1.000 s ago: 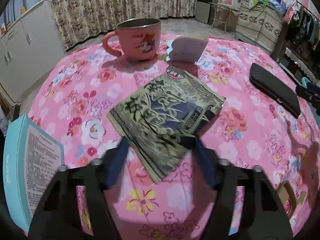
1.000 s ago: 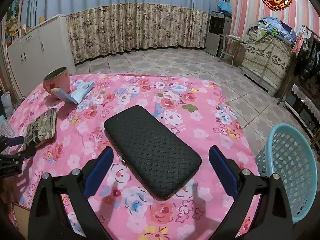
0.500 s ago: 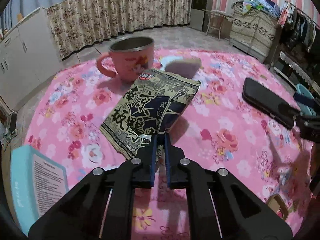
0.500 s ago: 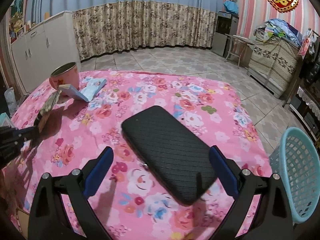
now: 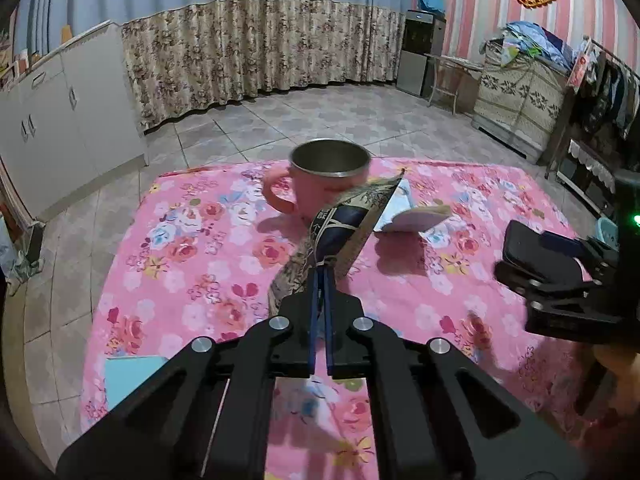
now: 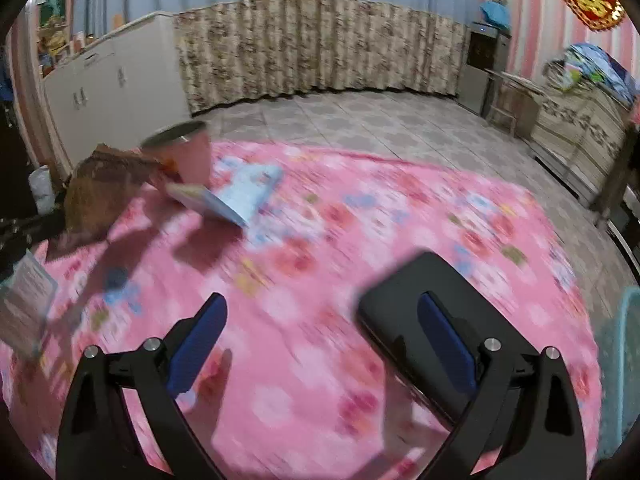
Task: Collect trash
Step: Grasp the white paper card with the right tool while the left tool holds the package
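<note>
We see both tools in matte black plastic. Left hand-held gripper [image 5: 320, 276]: two thin blue pads [image 5: 329, 312], silver round screws at 9 and 3 o'clock of them, angular linkage arms. Right hand-held gripper [image 6: 322, 322]: broader blue pads [image 6: 198, 336], silver screws on each arm, triangular cut-outs in the frame.

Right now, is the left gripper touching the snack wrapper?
Touching. The left wrist view shows the left gripper shut on the snack wrapper's edge, lifting it off the tablecloth.
</note>
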`<control>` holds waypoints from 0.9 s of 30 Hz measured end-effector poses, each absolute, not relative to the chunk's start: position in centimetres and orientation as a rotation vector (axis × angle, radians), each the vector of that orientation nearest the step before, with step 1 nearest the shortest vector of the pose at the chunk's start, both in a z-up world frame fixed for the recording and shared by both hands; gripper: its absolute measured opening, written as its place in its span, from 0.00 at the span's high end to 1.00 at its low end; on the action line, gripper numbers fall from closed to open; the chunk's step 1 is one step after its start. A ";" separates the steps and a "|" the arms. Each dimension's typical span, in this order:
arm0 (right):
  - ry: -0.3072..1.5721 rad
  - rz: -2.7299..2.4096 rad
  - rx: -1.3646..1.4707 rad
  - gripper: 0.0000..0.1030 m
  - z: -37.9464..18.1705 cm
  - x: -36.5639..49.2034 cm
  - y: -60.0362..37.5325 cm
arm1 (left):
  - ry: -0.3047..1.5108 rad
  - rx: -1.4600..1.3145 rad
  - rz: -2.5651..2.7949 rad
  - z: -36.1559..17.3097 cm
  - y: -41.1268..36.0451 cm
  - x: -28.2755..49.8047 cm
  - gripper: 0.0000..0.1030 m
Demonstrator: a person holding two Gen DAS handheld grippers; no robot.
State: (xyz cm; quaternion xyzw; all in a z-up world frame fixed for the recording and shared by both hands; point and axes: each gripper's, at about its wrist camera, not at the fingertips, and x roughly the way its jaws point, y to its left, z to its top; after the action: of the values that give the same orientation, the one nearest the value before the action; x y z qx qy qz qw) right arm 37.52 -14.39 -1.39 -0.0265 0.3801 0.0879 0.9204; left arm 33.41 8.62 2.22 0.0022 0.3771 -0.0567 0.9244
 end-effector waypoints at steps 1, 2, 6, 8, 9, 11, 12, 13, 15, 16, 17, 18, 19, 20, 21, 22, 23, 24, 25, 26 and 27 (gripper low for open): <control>0.780 0.195 -0.058 0.09 -1.3 38.3 -13.5 | 0.774 -0.008 -0.118 2.3 9.0 33.5 0.99; 0.781 0.205 -0.064 0.09 -1.3 38.8 -12.8 | 0.774 -0.020 -0.118 2.4 9.4 33.5 0.99; 0.788 0.238 -0.117 0.09 -1.4 40.9 -10.1 | 0.779 -0.050 -0.117 2.4 10.6 33.7 0.99; 0.784 0.253 -0.128 0.09 -1.2 41.6 -9.4 | 0.785 -0.069 -0.124 2.3 10.9 33.9 0.99; 0.779 0.265 -0.137 0.09 -1.1 41.9 -8.9 | 0.785 -0.069 -0.125 2.3 10.9 33.9 0.99; 0.772 0.296 -0.152 0.10 -1.0 42.3 -8.2 | 0.783 -0.067 -0.127 2.3 10.9 33.9 0.99; 0.766 0.310 -0.161 0.11 -0.9 42.4 -7.8 | 0.783 -0.070 -0.128 2.3 10.9 33.9 1.00; 0.759 0.320 -0.178 0.18 -0.8 42.5 -7.4 | 0.784 -0.073 -0.131 2.3 10.9 34.0 0.99; 0.767 0.348 -0.192 0.36 -0.8 42.7 -6.9 | 0.786 -0.070 -0.129 2.2 11.0 34.0 0.99; 0.772 0.360 -0.190 0.45 -0.8 42.8 -6.8 | 0.787 -0.069 -0.129 2.2 11.0 34.0 0.99; 0.773 0.373 -0.189 0.53 -0.8 42.8 -6.7 | 0.789 -0.069 -0.129 2.1 10.9 34.0 1.00; 0.771 0.384 -0.194 0.58 -0.8 42.7 -6.6 | 0.790 -0.069 -0.130 2.2 10.9 34.0 1.00; 0.764 0.395 -0.207 0.71 -0.7 42.5 -6.5 | 0.791 -0.067 -0.129 2.1 10.8 34.0 1.00; 0.750 0.401 -0.218 0.82 -0.5 42.2 -6.5 | 0.790 -0.066 -0.129 2.1 10.8 34.0 1.00; 0.737 0.405 -0.224 0.84 -0.3 41.9 -6.5 | 0.791 -0.064 -0.131 2.1 10.7 34.0 1.00; 0.722 0.413 -0.225 0.87 0.0 41.4 -6.7 | 0.791 -0.063 -0.134 2.1 10.6 34.0 1.00; 0.709 0.421 -0.218 0.89 0.5 40.9 -7.0 | 0.791 -0.060 -0.137 2.0 10.5 34.0 1.00; 0.694 0.426 -0.209 0.89 1.0 40.4 -7.4 | 0.792 -0.056 -0.140 1.9 10.3 34.0 1.00; 0.682 0.428 -0.202 0.90 1.5 39.9 -7.9 | 0.794 -0.052 -0.144 1.9 10.0 34.0 1.00; 0.676 0.427 -0.198 0.91 1.9 39.5 -8.2 | 0.795 -0.049 -0.148 1.8 9.7 34.0 1.00; 0.668 0.425 -0.189 0.91 2.5 39.0 -8.9 | 0.796 -0.042 -0.153 1.8 9.4 34.0 1.00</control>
State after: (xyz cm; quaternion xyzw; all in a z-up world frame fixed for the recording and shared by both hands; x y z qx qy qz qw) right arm 38.96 -8.90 2.50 -0.0920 0.3247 0.2065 0.9184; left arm 34.03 9.35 1.82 -0.0205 0.3870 -0.0743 0.9188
